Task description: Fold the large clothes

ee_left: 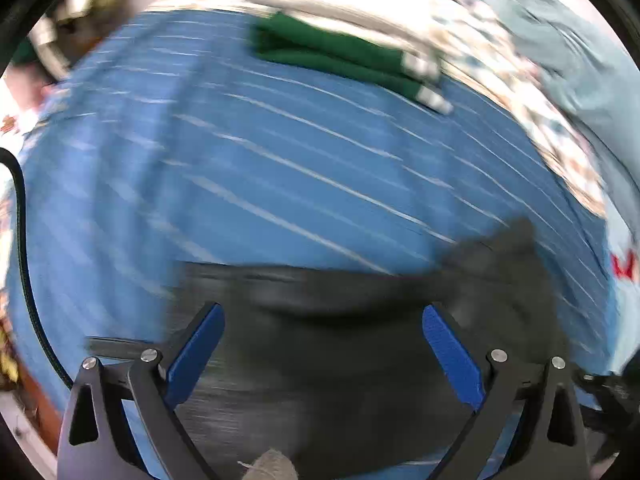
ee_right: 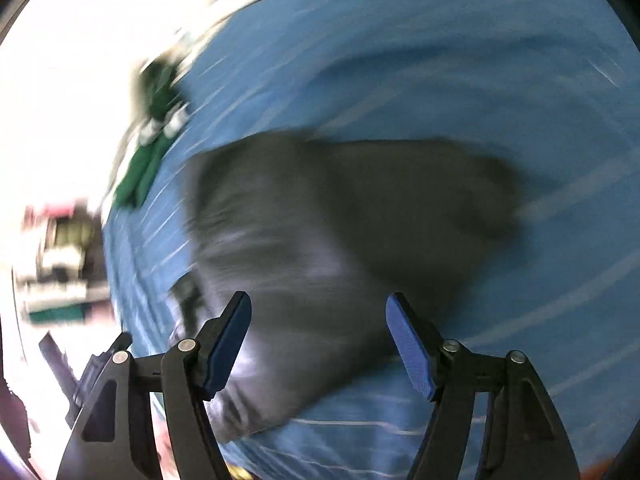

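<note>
A dark grey garment (ee_left: 320, 344) lies on a blue striped sheet (ee_left: 260, 168), blurred by motion. My left gripper (ee_left: 323, 310) is open, its blue pads spread wide just above the garment's near part. In the right wrist view the same garment (ee_right: 340, 220) lies bunched on the sheet (ee_right: 500, 80). My right gripper (ee_right: 318, 300) is open over its near edge and holds nothing.
A folded green garment (ee_left: 332, 56) lies at the far edge of the sheet; it also shows in the right wrist view (ee_right: 144, 168). A pale teal cloth (ee_left: 568, 52) lies at the far right. Cluttered objects (ee_right: 60, 264) stand beyond the bed's left edge.
</note>
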Tool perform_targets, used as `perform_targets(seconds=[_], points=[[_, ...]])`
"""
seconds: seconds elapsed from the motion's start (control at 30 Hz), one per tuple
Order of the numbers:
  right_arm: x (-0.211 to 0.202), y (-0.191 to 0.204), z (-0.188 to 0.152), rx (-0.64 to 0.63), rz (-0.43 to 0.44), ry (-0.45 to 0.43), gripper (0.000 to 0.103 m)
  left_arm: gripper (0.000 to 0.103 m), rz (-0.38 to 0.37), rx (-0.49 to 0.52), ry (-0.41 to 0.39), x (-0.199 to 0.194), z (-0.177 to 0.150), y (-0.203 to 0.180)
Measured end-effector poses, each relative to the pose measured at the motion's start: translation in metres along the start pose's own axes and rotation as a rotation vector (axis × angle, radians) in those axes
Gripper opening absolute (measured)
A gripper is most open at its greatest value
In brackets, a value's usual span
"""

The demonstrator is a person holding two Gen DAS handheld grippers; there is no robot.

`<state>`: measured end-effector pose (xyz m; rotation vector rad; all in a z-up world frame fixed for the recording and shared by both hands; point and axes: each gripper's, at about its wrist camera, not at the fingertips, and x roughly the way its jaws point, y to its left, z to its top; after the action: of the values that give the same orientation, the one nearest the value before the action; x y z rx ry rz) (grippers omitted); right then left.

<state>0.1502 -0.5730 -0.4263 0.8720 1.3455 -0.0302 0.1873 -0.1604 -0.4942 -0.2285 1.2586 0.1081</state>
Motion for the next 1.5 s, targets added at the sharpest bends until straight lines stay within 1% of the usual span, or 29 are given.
perform_targets(seconds=[0.03,0.07,0.1,0.13,0.17,0.23,0.27,0.3,0.37,0.43,0.47,0.5,0.53,0.6,0.67,0.73,0.77,0.87,0.97,1.03,1.1,1.2,1.27,1.3,1.33,1.37,1.43,1.47,1.5], points=[[-0.001,-0.016,0.0,0.034,0.011,-0.008,0.072,0.101,-0.014,0.016,0.017,0.005,-0.003,-0.021],[0.0,-0.035,0.003,0.072,0.022,-0.018,0.072,0.101,-0.035,0.043,0.043,0.018,-0.006,-0.039],[0.003,-0.047,0.006,0.101,0.046,-0.024,0.072,0.101,-0.038,0.076,0.071,0.034,-0.01,-0.058],[0.009,-0.06,0.012,0.129,0.09,-0.023,0.072,0.101,-0.027,0.096,0.085,0.043,-0.01,-0.068],[0.018,-0.072,0.017,0.154,0.142,-0.021,0.072,0.101,0.0,0.125,0.112,0.06,-0.013,-0.079],[0.037,-0.082,0.025,0.182,0.236,-0.02,0.072,0.102,0.035,0.132,0.16,0.09,-0.014,-0.084],[0.049,-0.085,0.029,0.189,0.274,-0.02,0.072,0.103,0.029,0.122,0.173,0.098,-0.013,-0.083],[0.059,-0.086,0.034,0.197,0.314,-0.029,0.072,0.103,0.019,0.116,0.169,0.101,-0.012,-0.081],[0.07,-0.082,0.044,0.193,0.365,-0.045,0.072,0.103,0.015,0.141,0.154,0.099,-0.012,-0.081],[0.078,-0.072,0.05,0.164,0.382,-0.052,0.072,0.103,0.003,0.151,0.145,0.098,-0.012,-0.079],[0.079,-0.071,0.05,0.153,0.383,-0.055,0.063,0.103,-0.005,0.15,0.149,0.098,-0.011,-0.078],[0.08,-0.068,0.05,0.144,0.39,-0.06,0.039,0.103,-0.011,0.15,0.155,0.098,-0.01,-0.077],[0.081,-0.068,0.05,0.142,0.402,-0.059,0.033,0.103,-0.014,0.155,0.164,0.098,-0.008,-0.076],[0.077,-0.068,0.049,0.153,0.419,-0.071,0.026,0.103,-0.013,0.163,0.176,0.098,-0.006,-0.076],[0.072,-0.064,0.047,0.159,0.42,-0.088,0.022,0.103,-0.009,0.169,0.183,0.099,-0.002,-0.079],[0.06,-0.058,0.043,0.202,0.458,-0.111,0.019,0.103,-0.015,0.164,0.183,0.097,0.001,-0.08],[0.051,-0.051,0.042,0.207,0.476,-0.127,0.018,0.103,-0.024,0.16,0.182,0.098,0.009,-0.082],[0.019,-0.017,0.044,0.154,0.508,-0.176,0.017,0.103,-0.081,0.158,0.171,0.099,0.022,-0.099],[-0.014,0.016,0.055,0.064,0.509,-0.227,0.017,0.103,-0.214,0.138,0.195,0.109,0.042,-0.122],[-0.031,0.038,0.066,-0.01,0.467,-0.257,0.017,0.103,-0.304,0.121,0.228,0.118,0.06,-0.135],[-0.041,0.063,0.074,-0.103,0.427,-0.271,0.017,0.103,-0.334,0.102,0.229,0.113,0.071,-0.136],[-0.045,0.103,0.072,-0.212,0.419,-0.242,0.017,0.103,-0.357,0.018,0.17,0.084,0.08,-0.104],[-0.041,0.136,0.058,-0.303,0.413,-0.205,0.017,0.103,-0.385,-0.072,0.144,0.063,0.079,-0.063],[-0.037,0.152,0.047,-0.345,0.41,-0.183,0.017,0.103,-0.38,-0.106,0.131,0.053,0.075,-0.041],[-0.028,0.171,0.035,-0.387,0.414,-0.154,0.017,0.103,-0.351,-0.132,0.11,0.041,0.069,-0.014],[-0.02,0.185,0.025,-0.413,0.422,-0.128,0.017,0.103,-0.317,-0.144,0.093,0.034,0.06,0.004],[0.011,0.223,-0.005,-0.479,0.431,-0.066,0.017,0.103,-0.177,-0.177,0.056,0.016,0.036,0.057],[0.023,0.233,-0.017,-0.498,0.437,-0.036,0.017,0.103,-0.122,-0.188,0.046,0.01,0.025,0.078],[0.037,0.244,-0.028,-0.515,0.438,-0.009,0.017,0.103,-0.02,-0.201,0.032,0.002,0.007,0.104]])
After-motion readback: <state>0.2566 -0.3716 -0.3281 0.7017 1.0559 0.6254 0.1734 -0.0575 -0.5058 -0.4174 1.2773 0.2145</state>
